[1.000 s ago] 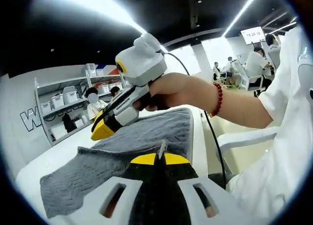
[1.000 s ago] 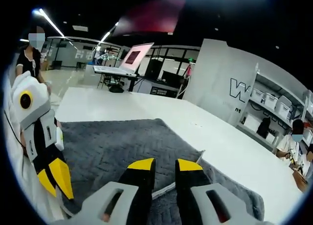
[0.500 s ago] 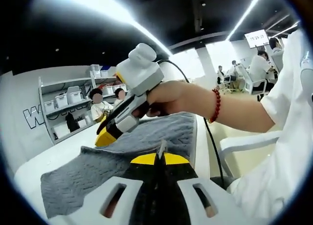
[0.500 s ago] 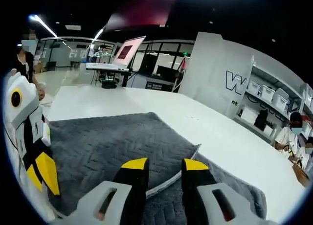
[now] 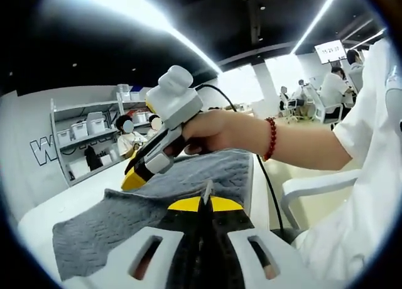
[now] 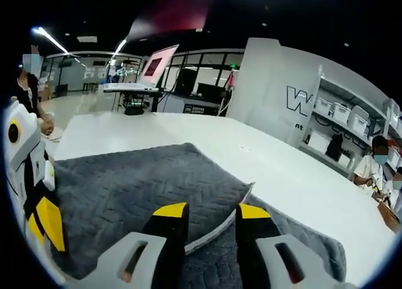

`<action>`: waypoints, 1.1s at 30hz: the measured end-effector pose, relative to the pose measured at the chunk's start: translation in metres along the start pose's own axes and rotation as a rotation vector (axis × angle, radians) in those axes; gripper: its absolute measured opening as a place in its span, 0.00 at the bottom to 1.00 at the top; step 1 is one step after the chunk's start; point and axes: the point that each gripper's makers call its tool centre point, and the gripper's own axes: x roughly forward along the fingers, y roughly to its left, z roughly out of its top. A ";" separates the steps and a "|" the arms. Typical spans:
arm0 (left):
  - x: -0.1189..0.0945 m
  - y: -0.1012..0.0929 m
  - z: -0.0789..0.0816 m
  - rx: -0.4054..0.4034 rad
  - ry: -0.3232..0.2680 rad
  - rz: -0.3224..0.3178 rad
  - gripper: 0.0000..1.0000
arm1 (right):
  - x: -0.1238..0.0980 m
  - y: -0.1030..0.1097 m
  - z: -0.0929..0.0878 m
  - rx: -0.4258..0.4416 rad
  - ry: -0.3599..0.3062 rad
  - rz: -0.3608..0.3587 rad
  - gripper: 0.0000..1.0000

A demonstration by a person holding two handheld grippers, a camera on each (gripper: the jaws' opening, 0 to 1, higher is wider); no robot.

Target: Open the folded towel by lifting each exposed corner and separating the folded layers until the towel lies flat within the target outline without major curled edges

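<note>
Grey towel [image 6: 138,188] with a herringbone weave, spread on a white tabletop [image 6: 264,169], one folded layer lying over another. Soft and limp by the look of it, light, likely to sag and drape when lifted, not fragile, textured enough not to slip. Best hold judged to be the pale-edged corner [image 6: 248,191] of the upper layer, raised a little off the layer beneath.

Right hand-held gripper [image 6: 210,212]: yellow-tipped jaws spread apart, straddling that raised pale edge of the towel, gripping nothing yet; contact with the cloth possibly there, hard to tell at this angle. Same hand-held gripper in the left gripper view held in a person's hand [image 5: 210,130], tip pointing down just above the towel.

Left hand-held gripper [image 5: 201,204]: jaws pressed together on a thin pale corner of the towel [image 5: 206,190] standing up between the yellow tips, at the towel's near edge. In the right gripper view, off the towel's left edge.
</note>
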 end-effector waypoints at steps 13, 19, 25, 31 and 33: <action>-0.003 0.002 0.001 0.004 -0.002 -0.002 0.02 | 0.013 -0.005 0.003 0.073 0.011 0.013 0.26; -0.006 0.004 0.002 0.004 -0.007 0.005 0.02 | 0.018 -0.007 0.006 0.058 0.022 0.010 0.26; -0.009 0.005 0.002 -0.004 -0.012 0.012 0.02 | 0.026 -0.011 -0.001 0.054 0.051 0.001 0.27; -0.011 0.007 0.001 -0.001 -0.013 0.014 0.02 | 0.026 -0.010 -0.002 0.057 0.057 0.001 0.26; -0.011 0.007 0.002 0.001 -0.014 0.015 0.02 | 0.027 -0.010 -0.002 0.052 0.062 0.002 0.27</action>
